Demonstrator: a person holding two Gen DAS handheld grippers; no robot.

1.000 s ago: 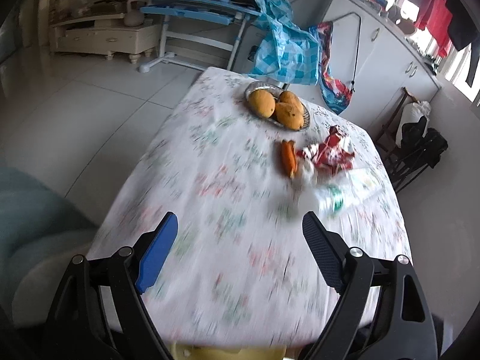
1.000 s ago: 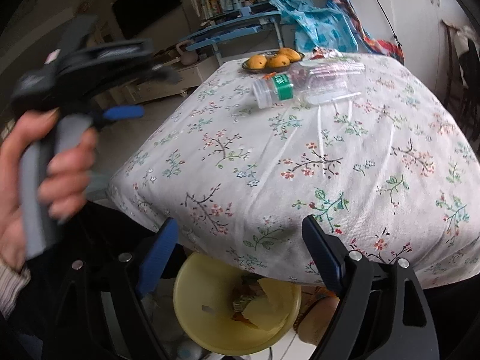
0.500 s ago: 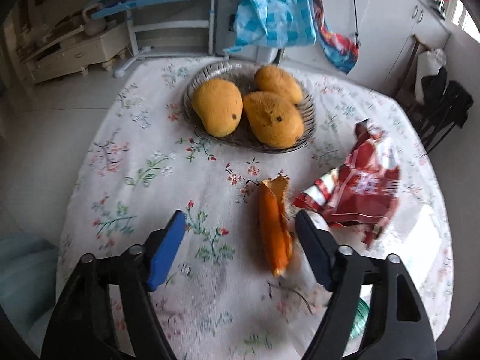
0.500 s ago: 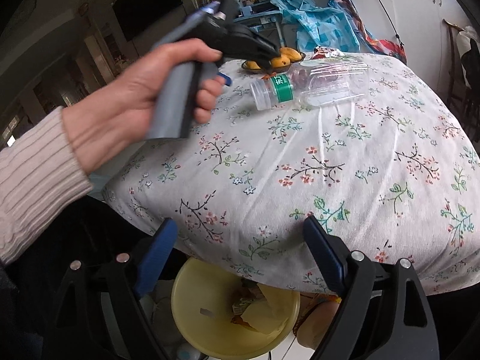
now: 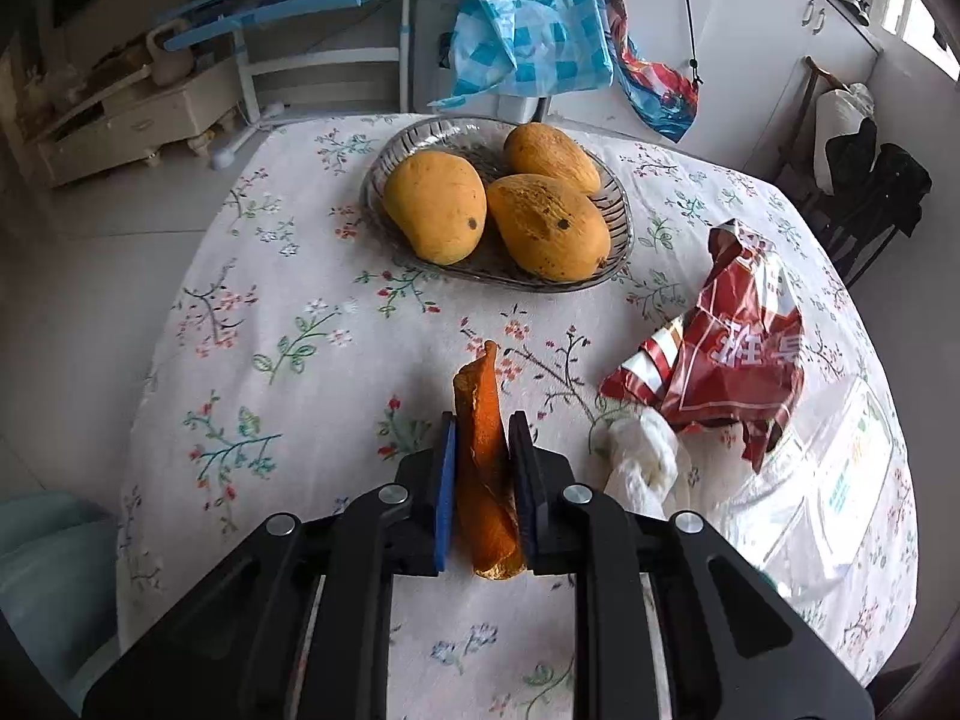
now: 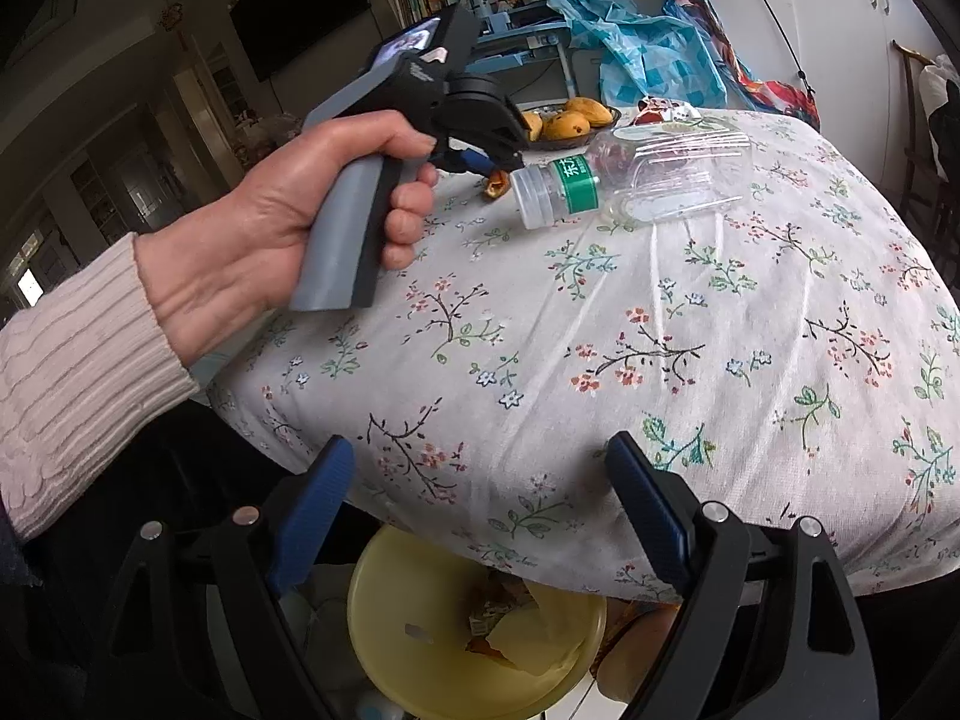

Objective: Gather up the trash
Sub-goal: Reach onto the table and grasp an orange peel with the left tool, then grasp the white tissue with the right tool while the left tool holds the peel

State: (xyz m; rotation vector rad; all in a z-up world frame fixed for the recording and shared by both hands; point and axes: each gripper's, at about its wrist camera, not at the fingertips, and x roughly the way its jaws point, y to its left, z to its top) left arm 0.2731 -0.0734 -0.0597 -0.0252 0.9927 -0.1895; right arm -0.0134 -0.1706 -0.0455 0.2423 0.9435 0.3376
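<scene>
Now left gripper [image 5: 483, 474] pinches curled orange mango peel [image 5: 485, 462] mid-length; light, limp, likely slippery. Right gripper [image 6: 480, 510] spread, empty.

Both shots are sharp, no motion blur. Daylight pours in from the window [image 5: 912, 6] at upper right and blows it out a bit, leaving the floral tablecloth [image 5: 288, 324] evenly lit with soft shadows. Heavy fisheye bending and dark vignetted corners; the left background in the right wrist view stays dim.

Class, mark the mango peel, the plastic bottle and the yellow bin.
mango peel [image 5: 480, 420], left wrist view, middle of the strip.
plastic bottle [image 6: 672, 171], right wrist view, clear body.
yellow bin [image 6: 408, 630], right wrist view, inner wall.
</scene>
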